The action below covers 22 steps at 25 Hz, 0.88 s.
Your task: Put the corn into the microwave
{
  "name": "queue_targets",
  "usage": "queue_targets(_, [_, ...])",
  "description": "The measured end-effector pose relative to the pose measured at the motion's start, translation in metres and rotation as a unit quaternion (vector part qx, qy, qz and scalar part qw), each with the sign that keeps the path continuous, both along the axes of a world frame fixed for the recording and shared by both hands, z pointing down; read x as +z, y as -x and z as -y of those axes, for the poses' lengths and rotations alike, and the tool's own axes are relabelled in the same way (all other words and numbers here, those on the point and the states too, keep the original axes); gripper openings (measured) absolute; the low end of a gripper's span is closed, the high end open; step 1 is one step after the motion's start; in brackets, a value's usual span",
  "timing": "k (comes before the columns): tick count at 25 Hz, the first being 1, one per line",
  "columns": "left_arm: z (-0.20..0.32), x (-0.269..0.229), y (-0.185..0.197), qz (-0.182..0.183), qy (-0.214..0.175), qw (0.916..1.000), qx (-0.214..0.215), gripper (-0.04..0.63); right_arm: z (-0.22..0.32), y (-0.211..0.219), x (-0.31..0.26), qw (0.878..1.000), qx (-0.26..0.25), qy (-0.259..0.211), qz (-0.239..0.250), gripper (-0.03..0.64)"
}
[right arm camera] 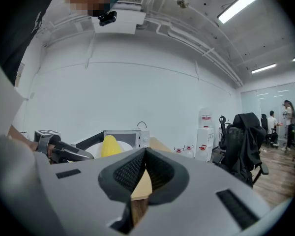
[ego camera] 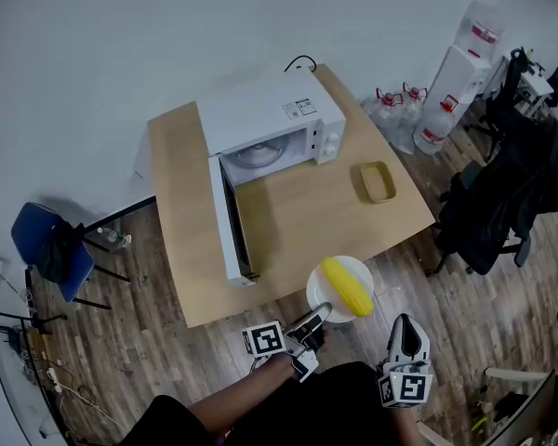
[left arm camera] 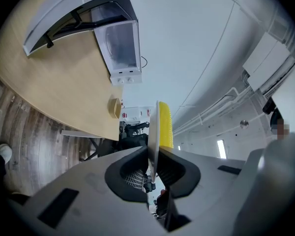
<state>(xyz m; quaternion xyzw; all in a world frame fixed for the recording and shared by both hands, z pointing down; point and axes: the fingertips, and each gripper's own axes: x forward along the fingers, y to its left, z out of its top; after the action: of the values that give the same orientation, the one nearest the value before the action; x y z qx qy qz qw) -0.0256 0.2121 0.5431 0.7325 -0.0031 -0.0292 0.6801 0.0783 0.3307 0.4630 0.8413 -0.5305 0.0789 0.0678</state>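
A yellow corn cob (ego camera: 346, 285) lies on a white plate (ego camera: 323, 289) held just off the table's near edge. My left gripper (ego camera: 321, 312) is shut on the plate's near rim. In the left gripper view the plate (left arm camera: 153, 132) stands edge-on between the pads, with the corn (left arm camera: 165, 124) on its right side. The white microwave (ego camera: 272, 119) stands at the back of the wooden table (ego camera: 307, 214), its door (ego camera: 231, 223) swung wide open toward me. My right gripper (ego camera: 405, 323) hovers to the right of the plate, shut and empty; in its own view the jaws (right arm camera: 145, 154) meet.
A small yellow tray (ego camera: 376, 181) sits on the table right of the microwave. A water dispenser (ego camera: 456, 82) and bottles (ego camera: 395, 110) stand at the back right, a black office chair (ego camera: 502, 203) at the right, a blue chair (ego camera: 51, 249) at the left.
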Motion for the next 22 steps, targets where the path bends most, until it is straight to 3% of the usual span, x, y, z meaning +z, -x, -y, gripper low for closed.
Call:
queue_targets(7, [0.019,0.0,-0.009,0.002,0.003,0.9999,-0.016,0.031,0.027,-0.001,0.001,0.999,-0.033,0.007,0.021,0.058])
queue_targets(13, [0.058,0.001,-0.014,0.005,0.01,0.998,-0.062,0.031,0.074,-0.012,0.002,0.997,-0.073,-0.003,0.021,0.058])
queue_targets(17, [0.092,-0.006,-0.023,-0.028,0.049,0.9929,-0.105,0.031,0.118,-0.02,0.005,0.993,-0.117,-0.006,0.024,0.058])
queue_targets(20, [0.12,0.005,-0.026,0.007,0.026,0.9916,-0.127,0.031,0.156,-0.033,0.003,0.989,-0.145,-0.009,0.026,0.058])
queue_targets(22, [0.139,0.005,-0.034,0.005,0.026,0.9895,-0.142,0.031,0.184,-0.044,0.005,0.986,-0.163,-0.006,0.036,0.058])
